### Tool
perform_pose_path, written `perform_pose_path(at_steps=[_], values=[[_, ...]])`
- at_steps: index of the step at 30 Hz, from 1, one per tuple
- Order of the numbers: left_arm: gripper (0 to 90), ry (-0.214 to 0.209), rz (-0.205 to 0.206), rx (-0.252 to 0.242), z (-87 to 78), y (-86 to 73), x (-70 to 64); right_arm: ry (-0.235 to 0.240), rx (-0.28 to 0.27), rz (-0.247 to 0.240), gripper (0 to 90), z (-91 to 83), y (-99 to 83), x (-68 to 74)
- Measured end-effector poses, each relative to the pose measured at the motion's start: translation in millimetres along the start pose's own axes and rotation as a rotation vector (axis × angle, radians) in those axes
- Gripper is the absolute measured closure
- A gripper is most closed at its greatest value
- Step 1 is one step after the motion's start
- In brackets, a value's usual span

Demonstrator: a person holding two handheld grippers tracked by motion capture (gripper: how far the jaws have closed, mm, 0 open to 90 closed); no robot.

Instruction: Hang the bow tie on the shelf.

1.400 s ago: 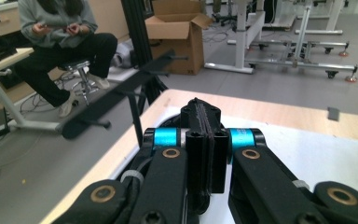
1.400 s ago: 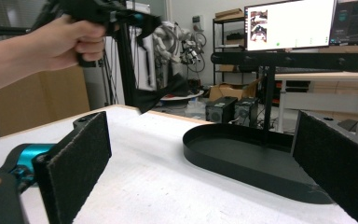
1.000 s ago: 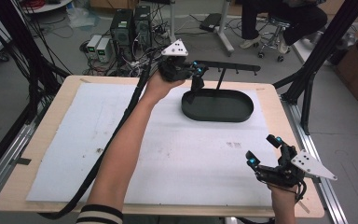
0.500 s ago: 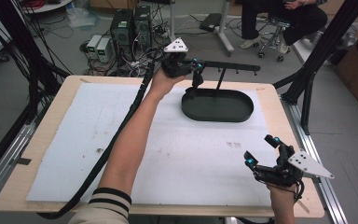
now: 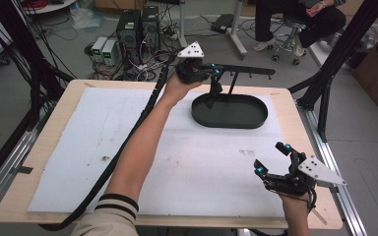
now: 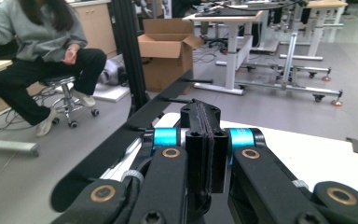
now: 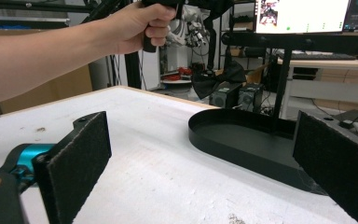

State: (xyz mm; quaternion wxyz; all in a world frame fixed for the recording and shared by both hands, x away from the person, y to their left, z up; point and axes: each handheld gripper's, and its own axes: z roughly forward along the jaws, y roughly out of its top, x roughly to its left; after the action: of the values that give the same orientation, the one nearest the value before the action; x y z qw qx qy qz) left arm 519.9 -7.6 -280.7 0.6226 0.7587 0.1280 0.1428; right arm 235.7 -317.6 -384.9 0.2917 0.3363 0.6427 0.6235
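At the far edge of the table (image 5: 39, 162), over the left end of the black oval tray (image 5: 230, 111), we see the left gripper (image 5: 215, 74) held up in the air, its pads pressed together on a black bow tie (image 5: 215, 88) that hangs from them. In the right gripper view the bow tie (image 7: 218, 79) dangles clear above the tray's rim (image 7: 242, 144), not touching it, with the left hand (image 7: 137, 25) clenched round the gripper's handle above. In the left gripper view the two pads (image 6: 200, 140) meet with only a thin dark strip between them; the tie itself is hidden below them there.

Close behind the left gripper we find the stand's black horizontal bar (image 5: 248, 71), carried on a thin post (image 5: 232, 83) that rises from the tray's far side. The bar (image 6: 121, 149) runs just beside the jaws and stands in the way on that side, with short pegs sticking out of it.

Near the table's front right corner, well apart from the tray, our right gripper (image 5: 273, 160) rests low over the white paper sheet (image 5: 128, 147), its jaws spread wide and holding nothing.

Beyond the table a seated person (image 6: 37, 51), a cardboard box (image 6: 165, 56) and computer towers (image 5: 138, 29) stand on the floor.
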Motion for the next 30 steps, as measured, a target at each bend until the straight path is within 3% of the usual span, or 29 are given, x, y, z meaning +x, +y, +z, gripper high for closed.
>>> perform_pose_path(at_steps=[9,15,20,21,23,26,30], values=[[88.9,0.062,-0.032,0.011,-0.5,-8.8,22.4,0.004,0.019,-0.007,3.8,3.2,-1.4,1.4],[88.8,0.091,-0.021,0.037,-4.3,-13.1,27.5,0.011,0.03,-0.013,3.8,4.5,-1.8,1.7],[87.6,0.172,-0.021,0.077,-11.5,-24.5,32.8,0.015,0.027,-0.008,3.8,3.6,-1.3,2.6],[84.4,0.21,-0.032,0.083,-14.2,-27.7,33.9,0.018,0.025,-0.009,3.8,3.3,-1.2,2.5],[65.8,0.242,-0.062,0.087,-19.8,-31.7,36.1,0.018,0.017,-0.01,3.8,2.7,-0.2,2.6],[46.2,0.311,-0.072,0.08,-32.3,-38.1,33.9,0.023,0.008,-0.002,3.8,2.0,0.7,2.9],[23.0,0.326,-0.068,0.069,-53.6,-43.6,25.2,0.027,-0.005,0.005,3.8,1.2,1.0,1.9]])
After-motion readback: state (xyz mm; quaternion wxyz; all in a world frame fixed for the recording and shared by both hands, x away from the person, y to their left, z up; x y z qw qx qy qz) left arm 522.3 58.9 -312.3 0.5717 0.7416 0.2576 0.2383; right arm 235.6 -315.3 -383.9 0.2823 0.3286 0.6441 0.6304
